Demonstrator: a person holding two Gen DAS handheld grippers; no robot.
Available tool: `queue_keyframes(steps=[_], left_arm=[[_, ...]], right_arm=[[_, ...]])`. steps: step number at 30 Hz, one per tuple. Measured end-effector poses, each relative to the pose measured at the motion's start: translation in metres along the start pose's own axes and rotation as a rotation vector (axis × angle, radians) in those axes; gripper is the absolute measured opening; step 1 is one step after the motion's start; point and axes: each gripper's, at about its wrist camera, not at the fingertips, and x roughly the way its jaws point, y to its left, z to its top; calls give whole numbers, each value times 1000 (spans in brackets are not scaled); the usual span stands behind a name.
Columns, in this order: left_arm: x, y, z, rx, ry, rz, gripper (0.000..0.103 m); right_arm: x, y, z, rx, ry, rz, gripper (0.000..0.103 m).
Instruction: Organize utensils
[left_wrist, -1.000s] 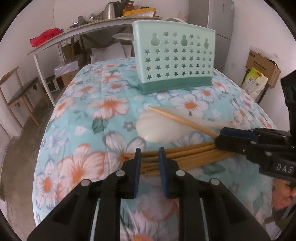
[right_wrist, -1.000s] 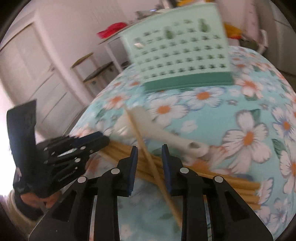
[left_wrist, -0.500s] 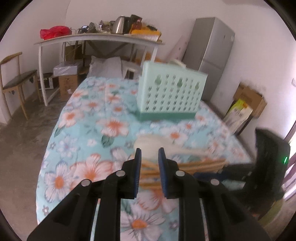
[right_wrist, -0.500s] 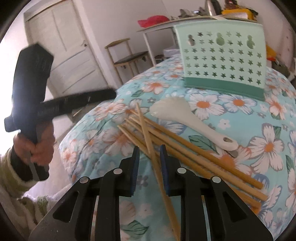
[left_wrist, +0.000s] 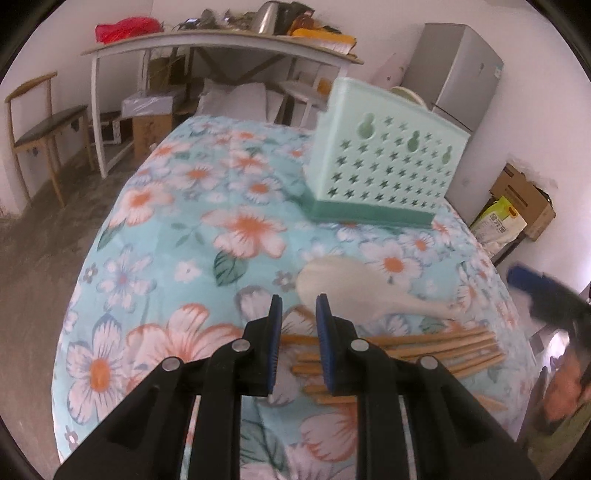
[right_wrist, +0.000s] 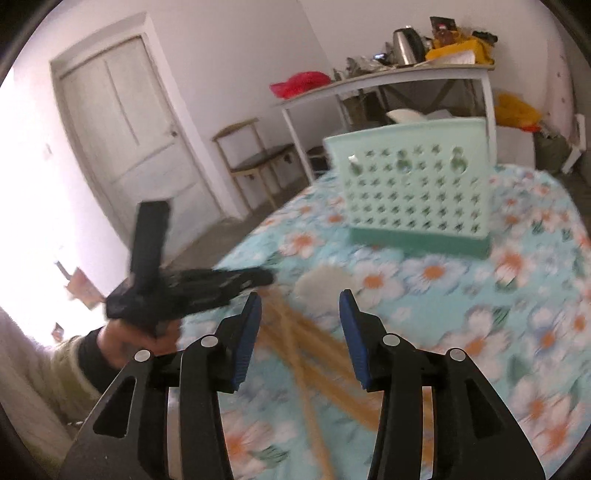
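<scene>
1. Left gripper (left_wrist: 298, 321) jaws narrowly apart, holding nothing.
2. Right gripper (right_wrist: 301, 325) jaws opening, empty.
3. Loose wooden chopsticks (left_wrist: 424, 345) and white plastic rice paddle (left_wrist: 354, 291) lie on floral tablecloth (left_wrist: 184, 229), before mint-green star-perforated plastic utensil holder (left_wrist: 384, 166).

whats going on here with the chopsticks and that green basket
A person holds a gripper in each hand above a floral-covered table. Wooden chopsticks and a white rice paddle lie loose in front of the mint utensil basket. The left gripper holds nothing; the right gripper is opening, empty.
</scene>
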Motion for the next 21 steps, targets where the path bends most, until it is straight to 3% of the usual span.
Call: queue_keyframes(steps=[5,10,16,19,21], left_arm=[[-1,12,-7,-29,2,11,18],[-10,16,7,-33,-50,-50,18],[25,22,42,-104,134,-258,22],[42,26,55,-136,210,-243,29],[61,30,60,-161,312,-261,34]], right_arm=[[44,-13,16,-33,127,-130,42],[56,-27,12,73,149,-115,42],[47,-41,-10,194,157,-119,42],[36,-47,-19,248,144,-114,42],[29,-50,-26,285,133,-99,42]])
